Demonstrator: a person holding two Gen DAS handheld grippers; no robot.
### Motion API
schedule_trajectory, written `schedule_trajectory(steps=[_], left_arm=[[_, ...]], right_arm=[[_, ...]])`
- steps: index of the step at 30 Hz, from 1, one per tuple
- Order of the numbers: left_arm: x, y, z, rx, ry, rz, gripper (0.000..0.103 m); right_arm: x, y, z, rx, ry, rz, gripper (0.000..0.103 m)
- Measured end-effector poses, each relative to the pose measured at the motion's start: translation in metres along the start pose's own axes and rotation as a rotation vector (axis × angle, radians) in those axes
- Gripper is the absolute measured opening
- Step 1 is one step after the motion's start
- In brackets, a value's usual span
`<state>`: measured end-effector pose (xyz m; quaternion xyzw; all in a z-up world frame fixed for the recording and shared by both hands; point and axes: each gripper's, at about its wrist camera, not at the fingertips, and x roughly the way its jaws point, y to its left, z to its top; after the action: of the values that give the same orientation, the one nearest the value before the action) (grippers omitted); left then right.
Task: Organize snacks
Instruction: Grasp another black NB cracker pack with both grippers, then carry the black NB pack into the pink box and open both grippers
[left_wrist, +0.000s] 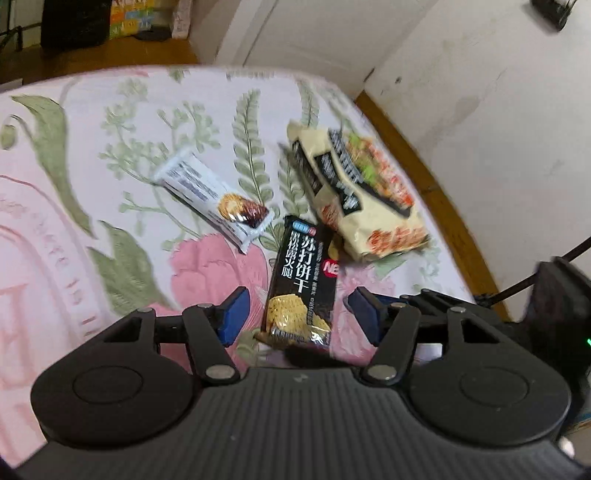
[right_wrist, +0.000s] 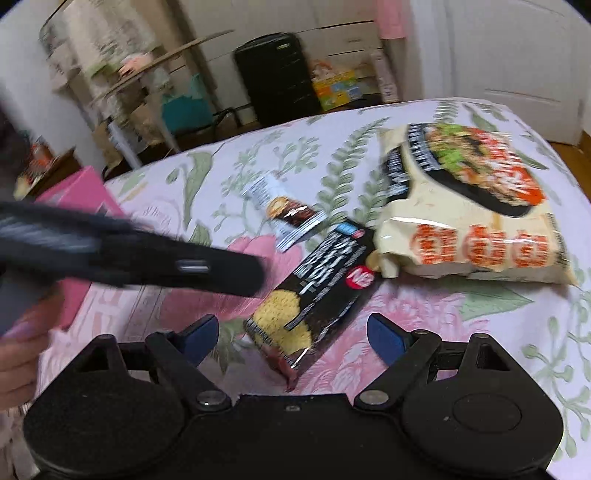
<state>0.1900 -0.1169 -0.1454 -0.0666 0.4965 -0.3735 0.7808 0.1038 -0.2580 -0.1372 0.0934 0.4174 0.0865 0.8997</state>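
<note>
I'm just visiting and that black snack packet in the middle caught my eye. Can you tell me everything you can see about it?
The black packet is a slim, glossy wrapper with white Chinese lettering, a small blue tag at its far end, a red round badge on one edge and pictured yellow crackers near its close end. It looks sealed and lies flat on the floral cloth. Its far end reaches the cream noodle bag, seemingly touching or slightly overlapping. It sits between the open blue pads of the left gripper, which do not touch it.
</note>
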Motion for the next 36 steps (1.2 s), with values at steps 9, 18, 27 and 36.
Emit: schedule_trajectory(steps=[9,18,27,36], left_arm=[[0.038,0.006,0.001,-0.056,0.060,-0.017,0.053],[0.022,-0.013,-0.005,-0.011,0.116,0.023,0.042],[-0.030,-0.040,-0.023,0.043,0.130,0.088,0.042],[-0.088,-0.046,-0.043,0.024,0.101,0.114,0.043]], right_arm=[[0.014,-0.001,-0.005,-0.045,-0.071,-0.024,0.096],[0.001,0.014,-0.008,-0.088,-0.072,-0.022,0.083],[-0.046,0.052,-0.010,-0.161,-0.072,0.016,0.082],[-0.081,0.093,-0.005,-0.235,-0.054,0.065,0.082]])
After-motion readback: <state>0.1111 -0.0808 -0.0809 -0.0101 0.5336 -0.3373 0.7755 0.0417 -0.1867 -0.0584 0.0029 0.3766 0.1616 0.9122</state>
